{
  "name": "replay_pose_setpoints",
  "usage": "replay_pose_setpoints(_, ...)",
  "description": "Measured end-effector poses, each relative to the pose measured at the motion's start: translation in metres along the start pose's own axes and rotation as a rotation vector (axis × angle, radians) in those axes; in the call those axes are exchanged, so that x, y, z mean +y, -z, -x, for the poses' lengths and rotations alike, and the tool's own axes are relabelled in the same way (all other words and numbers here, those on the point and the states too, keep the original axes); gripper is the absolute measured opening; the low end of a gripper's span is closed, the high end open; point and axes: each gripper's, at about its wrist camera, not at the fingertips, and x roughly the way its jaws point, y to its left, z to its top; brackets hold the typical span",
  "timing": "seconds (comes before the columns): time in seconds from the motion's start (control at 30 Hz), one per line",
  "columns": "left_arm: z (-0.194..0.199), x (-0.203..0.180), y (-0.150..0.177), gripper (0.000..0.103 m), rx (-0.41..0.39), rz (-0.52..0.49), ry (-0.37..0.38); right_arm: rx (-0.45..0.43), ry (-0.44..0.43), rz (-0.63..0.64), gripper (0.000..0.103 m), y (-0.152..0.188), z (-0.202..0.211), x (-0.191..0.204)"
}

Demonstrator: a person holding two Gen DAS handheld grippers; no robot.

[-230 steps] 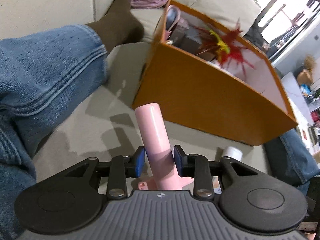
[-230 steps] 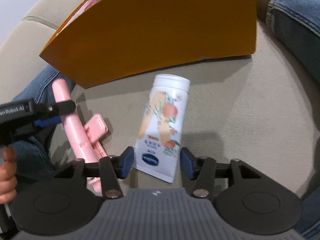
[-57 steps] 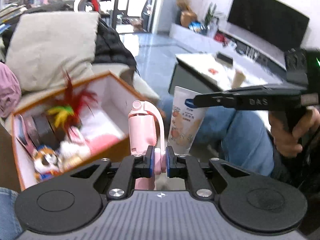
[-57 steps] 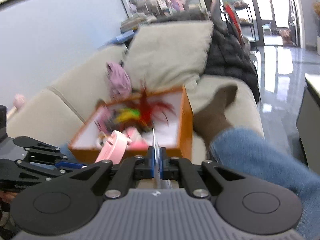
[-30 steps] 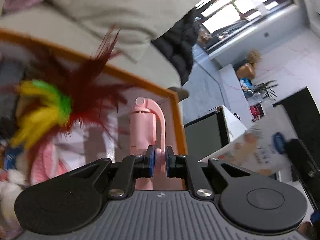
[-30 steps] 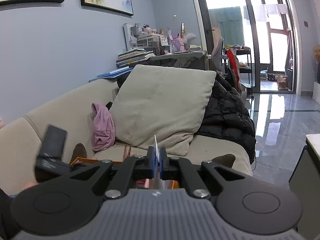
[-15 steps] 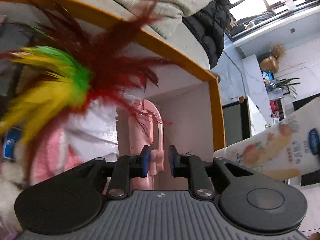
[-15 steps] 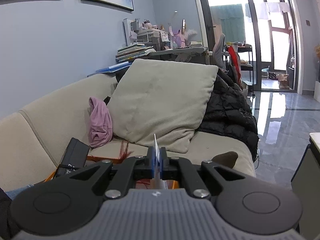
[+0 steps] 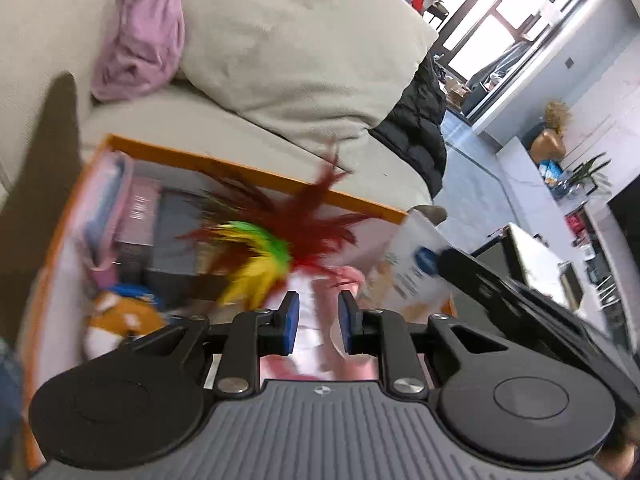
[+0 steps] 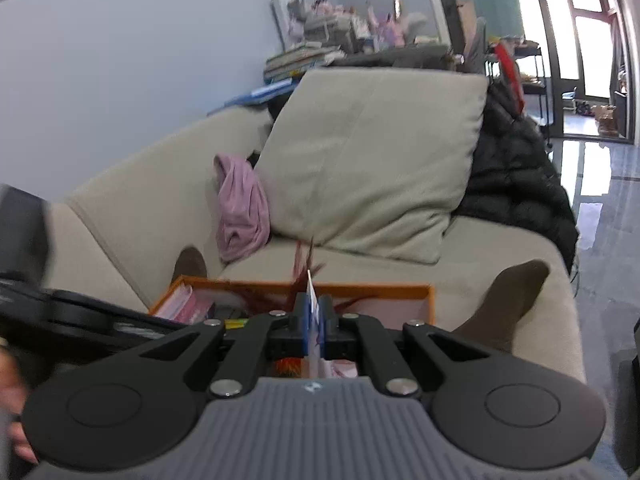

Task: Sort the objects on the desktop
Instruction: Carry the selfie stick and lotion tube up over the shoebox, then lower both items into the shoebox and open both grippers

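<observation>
The left gripper [image 9: 315,322] hovers over an orange box [image 9: 256,168] on a beige sofa [image 10: 460,248], its blue pads parted and gripping nothing; a pink object [image 9: 348,276] (blurred) lies in the box just below and beyond the pads. The right gripper [image 10: 316,326] is clamped on the flat end of a white tube [image 9: 404,276], which hangs tilted over the box's right corner. The tube carries a round blue logo; its writing is unreadable. A red, green and yellow feather toy [image 9: 272,248] sticks up inside the box.
</observation>
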Motion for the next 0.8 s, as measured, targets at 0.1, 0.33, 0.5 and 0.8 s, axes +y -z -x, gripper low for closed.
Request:
replay_pose_setpoints(0.1,0.009,0.001,0.012,0.023,-0.006,-0.040,-0.034,0.047,-0.005,-0.008,0.004,0.006,-0.020,0.001)
replay_pose_setpoints(0.33,0.019,0.007,0.026,0.023,-0.005,-0.115,-0.079,0.174,0.018,-0.003,0.006,0.031,-0.037,0.000)
replay_pose_setpoints(0.5,0.024,0.009,0.034,0.029,-0.017,-0.136,-0.093,0.198,0.035,0.051,0.011,0.035,-0.027,0.011)
replay_pose_setpoints(0.8,0.076,0.001,0.045,0.032,-0.142,-0.207,-0.111,0.110,0.113,0.147,0.039,0.038,0.003,0.035)
